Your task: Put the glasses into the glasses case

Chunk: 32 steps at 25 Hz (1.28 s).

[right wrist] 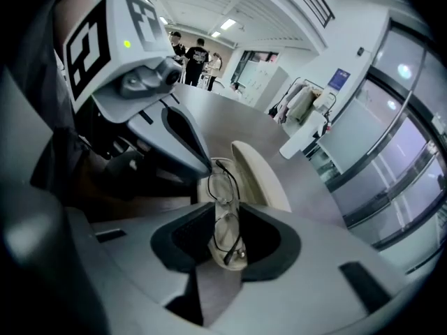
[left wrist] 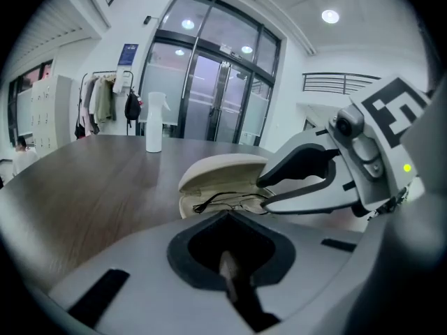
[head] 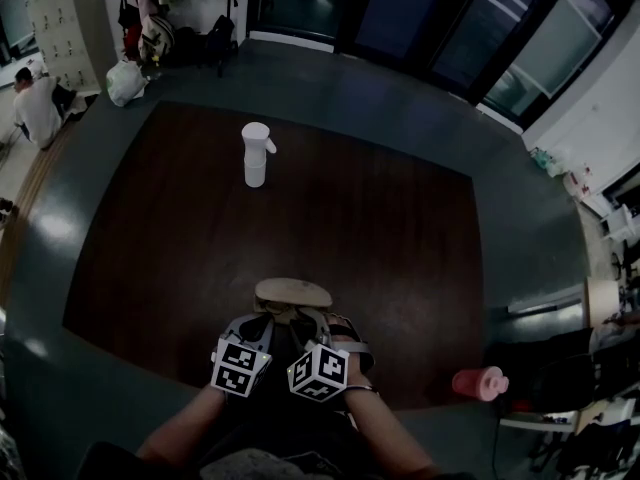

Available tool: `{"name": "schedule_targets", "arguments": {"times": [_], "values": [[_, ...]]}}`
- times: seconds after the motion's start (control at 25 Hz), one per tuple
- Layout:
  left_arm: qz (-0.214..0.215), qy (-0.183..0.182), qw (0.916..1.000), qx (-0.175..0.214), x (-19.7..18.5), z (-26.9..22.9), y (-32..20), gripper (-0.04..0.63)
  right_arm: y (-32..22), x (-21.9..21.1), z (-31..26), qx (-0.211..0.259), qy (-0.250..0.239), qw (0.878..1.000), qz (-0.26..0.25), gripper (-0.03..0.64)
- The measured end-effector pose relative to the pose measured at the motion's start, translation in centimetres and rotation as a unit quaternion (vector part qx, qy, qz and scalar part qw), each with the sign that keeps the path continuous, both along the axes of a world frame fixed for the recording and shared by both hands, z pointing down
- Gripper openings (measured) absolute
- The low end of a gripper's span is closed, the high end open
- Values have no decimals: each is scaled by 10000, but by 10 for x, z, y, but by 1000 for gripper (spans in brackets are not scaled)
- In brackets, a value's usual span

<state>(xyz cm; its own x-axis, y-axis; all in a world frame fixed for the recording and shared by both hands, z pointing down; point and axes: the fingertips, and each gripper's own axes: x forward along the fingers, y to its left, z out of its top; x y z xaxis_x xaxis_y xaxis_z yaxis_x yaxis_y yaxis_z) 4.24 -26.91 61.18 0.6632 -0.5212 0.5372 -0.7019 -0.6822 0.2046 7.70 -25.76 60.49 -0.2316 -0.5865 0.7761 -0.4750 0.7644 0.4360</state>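
Observation:
The beige glasses case (head: pixel 292 293) lies open near the table's front edge, its lid (left wrist: pixel 222 169) raised. Thin wire-framed glasses (left wrist: pixel 227 201) lie in its lower half (right wrist: pixel 225 237). My right gripper (head: pixel 318 320) is rolled on its side at the case's right end. Its jaws, one above the other, are closed on that end of the lower shell where the glasses (right wrist: pixel 225 215) lie. In the left gripper view the right gripper (left wrist: pixel 264 192) reaches under the lid. My left gripper (head: pixel 258 320) is shut and empty, with its tips (right wrist: pixel 204 165) against the case's front rim.
A white spray bottle (head: pixel 256 154) stands at the far side of the dark wooden table (head: pixel 400 238). A pink bottle (head: pixel 480 381) sits off the table's front right corner. Coats and bags hang at the back left; a person (head: pixel 35 103) sits at the far left.

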Motion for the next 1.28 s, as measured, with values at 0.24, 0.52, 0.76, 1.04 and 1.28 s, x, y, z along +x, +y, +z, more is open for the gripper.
{"name": "schedule_targets", "arguments": {"times": [0.24, 0.52, 0.76, 1.04, 1.28], "values": [[-269, 103, 9995, 89, -4, -12, 10, 6, 26, 10, -20, 144, -318, 9991, 223, 80], [-649, 394, 9963, 405, -12, -55, 37, 6, 62, 29, -53, 480, -878, 9930, 629, 80], [-828, 608, 9917, 779, -7, -96, 70, 6, 95, 42, -90, 859, -1292, 9850, 760, 80], [-986, 792, 9864, 1045, 2, -124, 117, 6, 131, 53, -118, 1147, -1858, 9730, 747, 71], [-1064, 860, 9827, 1246, 2, -146, 145, 6, 155, 57, -131, 1202, -2367, 9606, 828, 21]]}}
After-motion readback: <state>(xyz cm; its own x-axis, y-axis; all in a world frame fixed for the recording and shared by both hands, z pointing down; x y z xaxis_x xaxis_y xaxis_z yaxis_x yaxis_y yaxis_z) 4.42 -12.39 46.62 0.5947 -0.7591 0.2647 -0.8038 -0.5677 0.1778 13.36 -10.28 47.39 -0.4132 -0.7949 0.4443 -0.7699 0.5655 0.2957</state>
